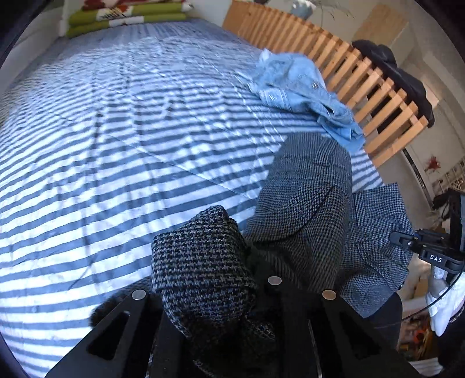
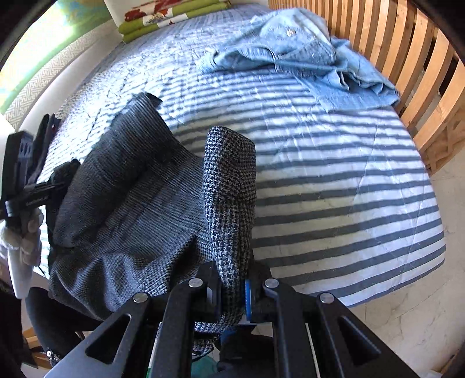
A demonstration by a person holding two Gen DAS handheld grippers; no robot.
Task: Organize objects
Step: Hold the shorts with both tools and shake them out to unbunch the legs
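Observation:
A grey houndstooth wool garment (image 1: 305,200) hangs between my two grippers over the near end of the striped bed (image 1: 116,130). My left gripper (image 1: 221,296) is shut on a bunched fold of it. My right gripper (image 2: 232,296) is shut on another edge of the garment (image 2: 229,203). The rest of the cloth (image 2: 130,189) sags between them. The right gripper (image 1: 427,250) shows at the right edge of the left wrist view; the left gripper (image 2: 32,192) shows at the left edge of the right wrist view.
A crumpled light-blue denim shirt (image 1: 302,90) lies on the bed by the wooden slatted rail (image 1: 363,78); it also shows in the right wrist view (image 2: 299,49). Folded green bedding (image 1: 122,17) sits at the far end. A black item (image 1: 395,75) hangs over the rail.

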